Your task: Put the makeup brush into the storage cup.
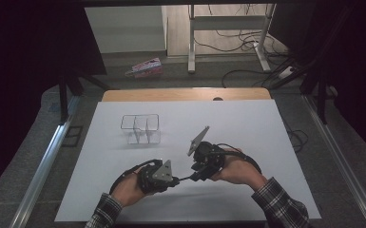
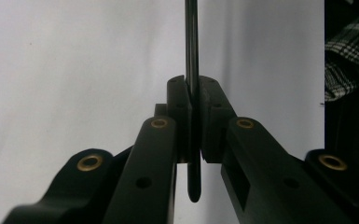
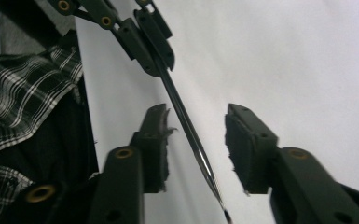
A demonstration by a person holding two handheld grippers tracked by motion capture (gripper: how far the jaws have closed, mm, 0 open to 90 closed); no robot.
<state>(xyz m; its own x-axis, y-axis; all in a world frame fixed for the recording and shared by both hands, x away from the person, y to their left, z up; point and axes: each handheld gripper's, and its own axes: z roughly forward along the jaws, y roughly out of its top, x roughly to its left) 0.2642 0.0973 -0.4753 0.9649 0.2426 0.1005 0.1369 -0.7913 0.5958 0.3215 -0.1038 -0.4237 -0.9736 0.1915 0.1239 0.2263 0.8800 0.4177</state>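
Note:
A thin dark rod [image 2: 192, 42] runs between my two grippers, low over the white table [image 1: 266, 142] near its front edge. My left gripper [image 2: 193, 93] is shut on the rod, pads pressed on both sides, and the rod's rounded end sticks out behind the pads. In the right gripper view the same rod [image 3: 186, 126] slants down between the jaws of my right gripper [image 3: 199, 113], which stands open with a gap on each side. The left gripper [image 3: 156, 46] shows there clamping the rod's far part. From above, the left gripper [image 1: 176, 180] and right gripper [image 1: 193, 176] meet tip to tip.
A clear, divided container [image 1: 140, 127] stands on the table at the back left of centre. A person's plaid sleeve [image 3: 23, 98] lies close beside the right gripper. Table legs and cables [image 1: 237, 42] are on the floor beyond the table.

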